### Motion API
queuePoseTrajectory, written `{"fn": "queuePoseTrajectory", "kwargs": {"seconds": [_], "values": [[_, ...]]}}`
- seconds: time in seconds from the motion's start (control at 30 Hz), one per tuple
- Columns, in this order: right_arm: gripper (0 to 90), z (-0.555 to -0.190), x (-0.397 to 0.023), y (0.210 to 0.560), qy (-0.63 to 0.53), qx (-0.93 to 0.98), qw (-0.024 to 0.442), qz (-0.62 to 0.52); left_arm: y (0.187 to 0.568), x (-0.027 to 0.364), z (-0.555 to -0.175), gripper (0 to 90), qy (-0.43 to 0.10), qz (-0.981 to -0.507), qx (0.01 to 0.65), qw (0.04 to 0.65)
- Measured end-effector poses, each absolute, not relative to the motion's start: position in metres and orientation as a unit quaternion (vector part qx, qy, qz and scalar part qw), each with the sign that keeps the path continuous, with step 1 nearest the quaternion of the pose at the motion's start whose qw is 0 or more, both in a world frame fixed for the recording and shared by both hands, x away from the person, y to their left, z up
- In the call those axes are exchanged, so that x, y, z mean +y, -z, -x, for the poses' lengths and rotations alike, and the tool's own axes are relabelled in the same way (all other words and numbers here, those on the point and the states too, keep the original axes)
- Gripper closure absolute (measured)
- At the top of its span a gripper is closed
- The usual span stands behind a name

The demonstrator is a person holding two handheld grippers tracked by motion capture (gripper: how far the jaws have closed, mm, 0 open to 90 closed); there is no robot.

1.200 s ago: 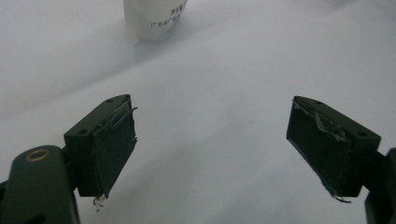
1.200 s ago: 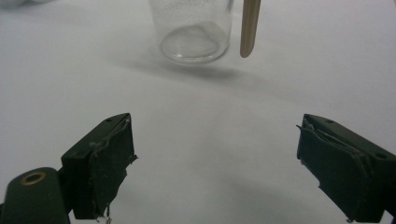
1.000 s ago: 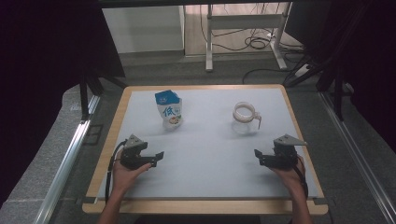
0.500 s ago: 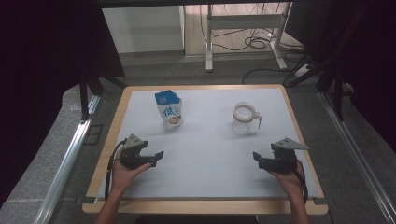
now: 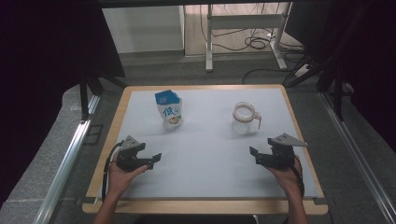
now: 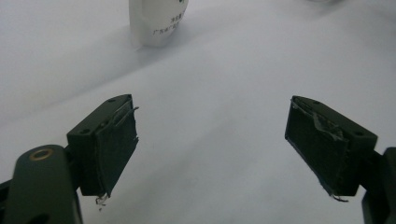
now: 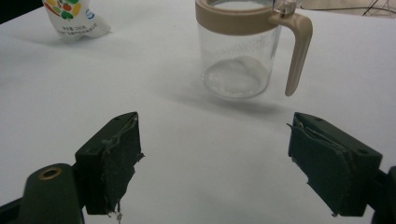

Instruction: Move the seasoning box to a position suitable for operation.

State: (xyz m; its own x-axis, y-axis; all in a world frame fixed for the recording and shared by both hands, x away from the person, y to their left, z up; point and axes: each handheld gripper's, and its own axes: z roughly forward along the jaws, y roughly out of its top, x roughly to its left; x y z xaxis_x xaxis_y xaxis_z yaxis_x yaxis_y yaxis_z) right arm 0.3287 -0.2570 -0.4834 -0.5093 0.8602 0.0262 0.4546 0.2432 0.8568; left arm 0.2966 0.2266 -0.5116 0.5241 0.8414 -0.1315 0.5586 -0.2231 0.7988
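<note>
Both your grippers, left and right, sit jaws apart, empty, near edge; pouch far left, jar far right.

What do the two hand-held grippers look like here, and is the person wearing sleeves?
Both the left gripper and right gripper are black, each topped by a grey three-cornered plate and trailing a black cable. Their jaws are blocky, with dark, frayed pads; a brass-coloured ring sits near each left jaw's base. The forearms show no sleeves.

High view looks forward and down over the whole white wood-rimmed table; both gripper views sit low and near, facing far, sharing the blue-and-white pouch.
</note>
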Motion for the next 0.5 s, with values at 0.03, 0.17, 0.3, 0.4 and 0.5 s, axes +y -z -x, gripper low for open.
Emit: {"fn": "queuePoseTrajectory", "kwargs": {"seconds": [0.03, 0.17, 0.3, 0.4, 0.5], "values": [[17.6, -0.329, -0.257, 0.483, -0.433, 0.753, 0.234, -0.437, 0.512, 0.227, -0.297, 16.5, -0.167, -0.764, 0.458, 0.422], [17.6, -0.331, -0.256, 0.483, -0.420, 0.758, 0.241, -0.437, 0.513, 0.224, -0.296, 16.5, -0.164, -0.769, 0.455, 0.417], [16.9, -0.337, -0.252, 0.481, -0.407, 0.767, 0.245, -0.432, 0.512, 0.226, -0.299, 16.5, -0.156, -0.770, 0.455, 0.420], [13.7, -0.343, -0.249, 0.473, -0.409, 0.760, 0.254, -0.436, 0.513, 0.228, -0.301, 16.5, -0.155, -0.769, 0.455, 0.421], [13.1, -0.351, -0.248, 0.464, -0.414, 0.758, 0.249, -0.437, 0.514, 0.227, -0.302, 16.5, -0.151, -0.770, 0.454, 0.423]]}}
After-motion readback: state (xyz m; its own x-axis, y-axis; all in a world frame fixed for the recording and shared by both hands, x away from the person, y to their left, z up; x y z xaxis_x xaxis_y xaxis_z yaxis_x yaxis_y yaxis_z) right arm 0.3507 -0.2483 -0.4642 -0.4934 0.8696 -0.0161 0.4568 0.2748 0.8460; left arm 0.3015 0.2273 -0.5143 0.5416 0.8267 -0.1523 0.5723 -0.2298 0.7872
